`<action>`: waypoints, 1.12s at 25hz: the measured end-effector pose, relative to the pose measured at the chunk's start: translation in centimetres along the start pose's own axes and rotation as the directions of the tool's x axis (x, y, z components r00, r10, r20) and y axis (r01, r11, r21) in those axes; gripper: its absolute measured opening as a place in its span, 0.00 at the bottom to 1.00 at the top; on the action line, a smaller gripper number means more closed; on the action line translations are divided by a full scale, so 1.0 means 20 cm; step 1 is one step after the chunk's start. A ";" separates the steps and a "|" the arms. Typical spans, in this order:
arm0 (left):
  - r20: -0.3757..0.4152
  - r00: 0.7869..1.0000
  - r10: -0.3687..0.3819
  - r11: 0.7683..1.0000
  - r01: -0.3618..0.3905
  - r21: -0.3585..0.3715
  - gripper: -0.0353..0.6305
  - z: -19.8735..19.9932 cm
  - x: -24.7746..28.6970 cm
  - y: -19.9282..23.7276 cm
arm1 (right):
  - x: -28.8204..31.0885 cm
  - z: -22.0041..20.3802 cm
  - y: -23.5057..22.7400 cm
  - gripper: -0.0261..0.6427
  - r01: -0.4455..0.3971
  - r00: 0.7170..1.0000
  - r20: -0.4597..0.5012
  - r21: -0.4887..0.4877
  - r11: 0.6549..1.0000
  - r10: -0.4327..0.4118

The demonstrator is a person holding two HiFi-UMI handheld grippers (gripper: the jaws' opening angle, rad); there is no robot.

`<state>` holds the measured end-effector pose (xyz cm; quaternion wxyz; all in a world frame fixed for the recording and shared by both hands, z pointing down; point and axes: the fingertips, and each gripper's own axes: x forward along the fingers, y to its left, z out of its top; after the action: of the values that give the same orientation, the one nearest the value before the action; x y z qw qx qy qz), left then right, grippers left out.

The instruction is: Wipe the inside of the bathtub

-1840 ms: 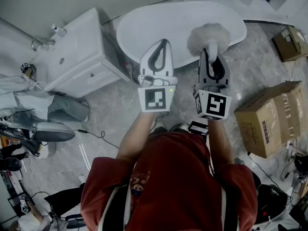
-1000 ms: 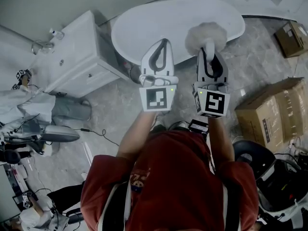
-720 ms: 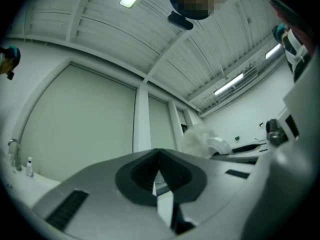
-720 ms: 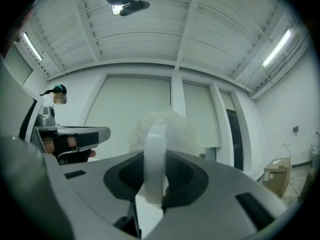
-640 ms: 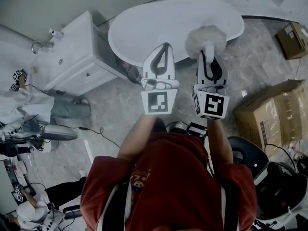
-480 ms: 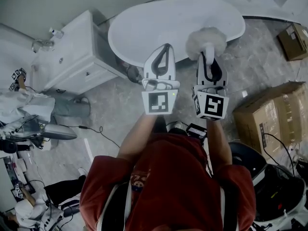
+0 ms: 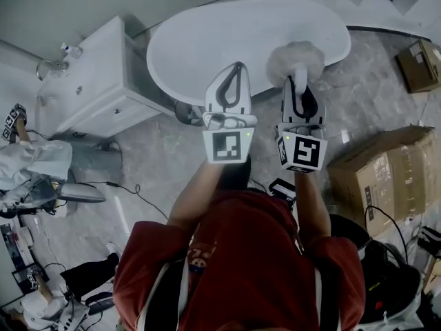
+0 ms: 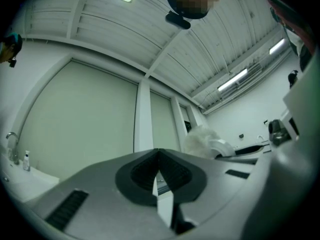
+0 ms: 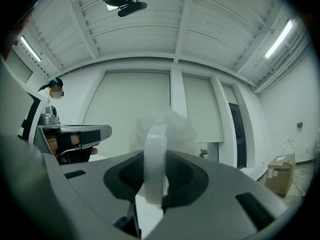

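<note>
A white oval bathtub [image 7: 207, 33] lies at the top of the head view. My right gripper [image 7: 301, 83] is shut on the white handle [image 9: 156, 154] of a fluffy duster [image 7: 295, 58], whose pale head hangs over the tub's near rim. In the right gripper view the fluffy duster [image 9: 172, 129] rises straight above the jaws. My left gripper [image 7: 232, 78] is shut with nothing in it, level with the right one and over the tub's near edge. In the left gripper view the left gripper [image 8: 159, 156] points up at a wall and ceiling.
A white vanity cabinet [image 7: 96, 81] with a tap stands left of the tub. Cardboard boxes [image 7: 386, 178] lie on the marble floor at right, a smaller box [image 7: 419, 64] farther back. Cables and gear crowd the lower left. Another person [image 9: 55, 91] shows in the right gripper view.
Both grippers stay side by side and shut. The view has shifted forward, so the tub and vanity sit lower and nearer beneath the grippers; the boxes have slid right.
</note>
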<state>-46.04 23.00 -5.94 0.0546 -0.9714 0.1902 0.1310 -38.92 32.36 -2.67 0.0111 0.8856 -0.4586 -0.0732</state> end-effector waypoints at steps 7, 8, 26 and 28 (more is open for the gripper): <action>-0.021 0.999 0.032 0.999 -0.032 -0.008 0.08 -0.12 0.31 0.18 | 0.40 -0.04 -0.04 0.18 -0.035 0.999 -0.018 -0.006 0.999 0.034; -0.024 0.999 0.039 0.999 -0.039 -0.009 0.08 -0.14 0.36 0.22 | 0.47 -0.05 -0.03 0.18 -0.044 0.999 -0.016 -0.005 0.999 0.044; -0.031 0.984 0.178 0.984 -0.177 0.031 0.08 -0.36 1.04 0.76 | 1.43 -0.13 0.06 0.18 -0.221 0.975 0.011 0.012 0.975 0.221; -0.034 0.979 0.201 0.979 -0.199 0.042 0.08 -0.39 1.09 0.76 | 1.49 -0.15 0.03 0.18 -0.247 0.969 0.013 0.015 0.969 0.247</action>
<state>-30.65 0.13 -5.33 0.0562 -0.9484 0.2905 0.1138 -21.98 7.69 -3.22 0.0101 0.8213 -0.5658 -0.0723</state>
